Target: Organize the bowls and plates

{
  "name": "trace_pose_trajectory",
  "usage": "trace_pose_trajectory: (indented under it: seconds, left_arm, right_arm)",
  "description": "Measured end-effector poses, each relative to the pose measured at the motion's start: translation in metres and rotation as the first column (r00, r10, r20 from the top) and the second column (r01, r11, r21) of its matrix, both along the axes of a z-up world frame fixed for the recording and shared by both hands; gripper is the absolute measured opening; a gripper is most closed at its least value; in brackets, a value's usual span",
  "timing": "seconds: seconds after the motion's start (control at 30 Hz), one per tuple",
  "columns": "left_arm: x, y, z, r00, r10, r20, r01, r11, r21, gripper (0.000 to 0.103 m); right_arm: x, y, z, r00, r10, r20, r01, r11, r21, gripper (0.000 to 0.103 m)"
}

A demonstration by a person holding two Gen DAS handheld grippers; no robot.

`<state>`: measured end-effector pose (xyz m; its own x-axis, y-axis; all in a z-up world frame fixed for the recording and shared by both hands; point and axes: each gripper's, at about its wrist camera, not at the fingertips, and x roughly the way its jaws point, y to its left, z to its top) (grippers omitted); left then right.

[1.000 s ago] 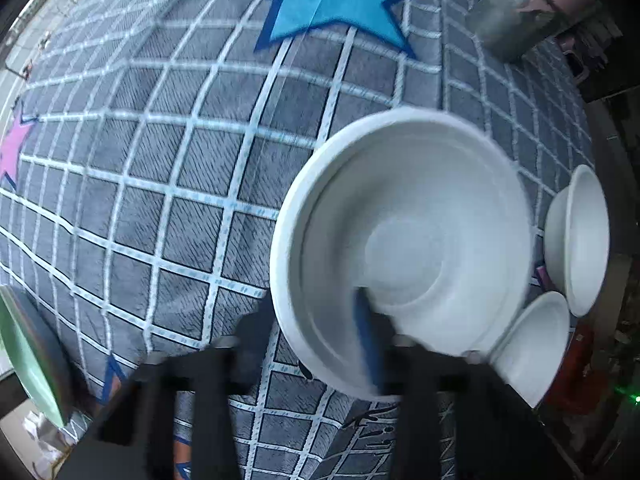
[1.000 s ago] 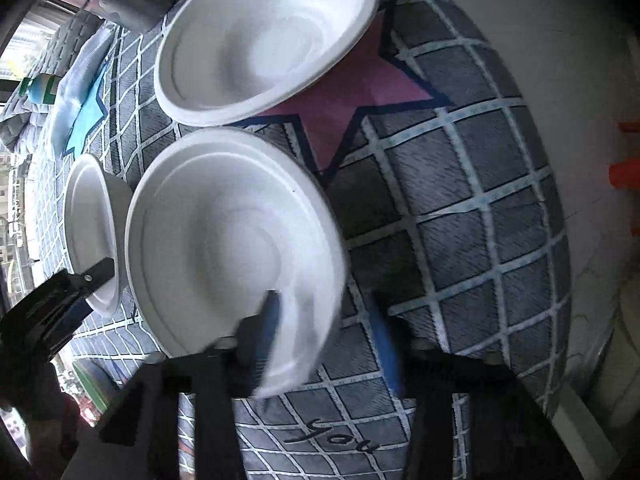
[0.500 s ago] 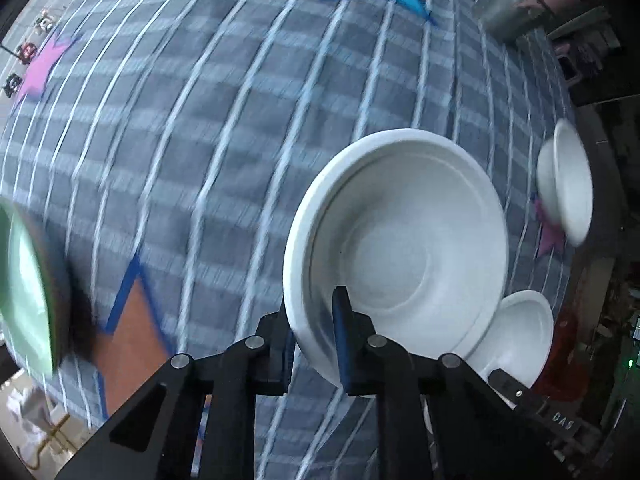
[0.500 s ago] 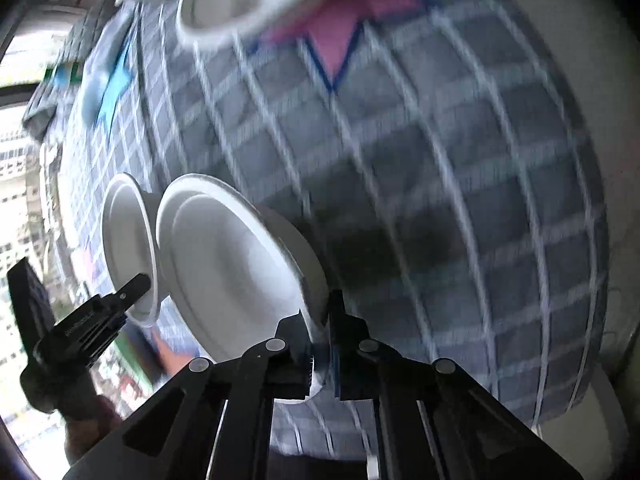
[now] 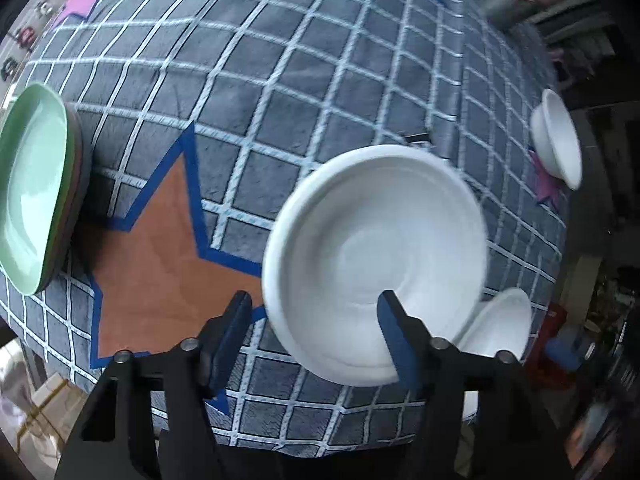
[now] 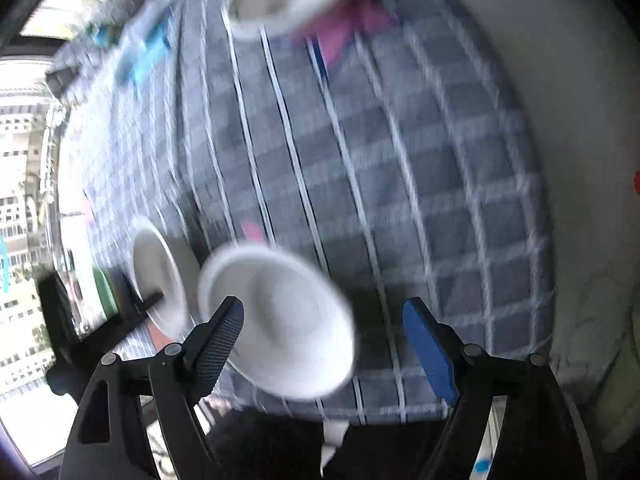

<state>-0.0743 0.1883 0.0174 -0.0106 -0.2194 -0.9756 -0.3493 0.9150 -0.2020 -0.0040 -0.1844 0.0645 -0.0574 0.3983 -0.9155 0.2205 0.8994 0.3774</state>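
In the left wrist view, bare checked cloth (image 5: 280,92) fills the upper middle, open for passage. A green plate stack (image 5: 32,200) blocks the left edge, a big white bowl (image 5: 372,256) the lower centre, and a small bowl (image 5: 558,144) the right edge.

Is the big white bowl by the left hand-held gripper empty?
Empty: the big white bowl shows only bare white inside.

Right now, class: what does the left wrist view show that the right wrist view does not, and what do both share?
Only the left wrist view shows the orange star and the green plates, sharply. Only the right wrist view shows a window with buildings outside; it is blurred. Both share the grey checked cloth, three white bowls, and an open gripper: left gripper, right gripper, jaws just opened, nearest bowl loose between them.
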Motion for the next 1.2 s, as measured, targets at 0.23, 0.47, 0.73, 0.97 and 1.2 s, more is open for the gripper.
trace_pose_trajectory:
  seconds: [0.23, 0.47, 0.73, 0.97, 1.2]
  left_arm:
    - [-0.015, -0.022, 0.021, 1.0, -0.005, 0.012, 0.005, 1.0, 0.007, 0.069]
    - [-0.018, -0.02, 0.041, 1.0, 0.017, 0.006, -0.017, 1.0, 0.008, 0.07]
    - [-0.025, -0.013, 0.041, 0.998, 0.055, -0.013, -0.055, 0.998, 0.004, 0.07]
    - [-0.006, -0.017, 0.045, 0.999, 0.041, 0.009, -0.041, 0.999, -0.008, 0.07]
    - [0.017, -0.038, 0.047, 1.0, -0.021, 0.024, 0.021, 1.0, -0.004, 0.07]
  right_arm:
    - [0.082, -0.029, -0.004, 0.982, -0.175, 0.078, 0.18, 0.981, -0.073, 0.083]
    - [0.163, -0.037, -0.039, 0.948, -0.311, 0.059, 0.317, 0.94, -0.127, 0.076]
    - [0.198, 0.002, -0.073, 0.957, -0.29, -0.034, 0.289, 0.957, -0.036, 0.012]
    - [0.148, 0.053, -0.081, 0.982, -0.132, -0.136, 0.14, 0.989, 0.051, 0.012]
    - [0.096, 0.081, -0.068, 0.99, 0.028, -0.135, -0.022, 0.999, 0.05, 0.073]
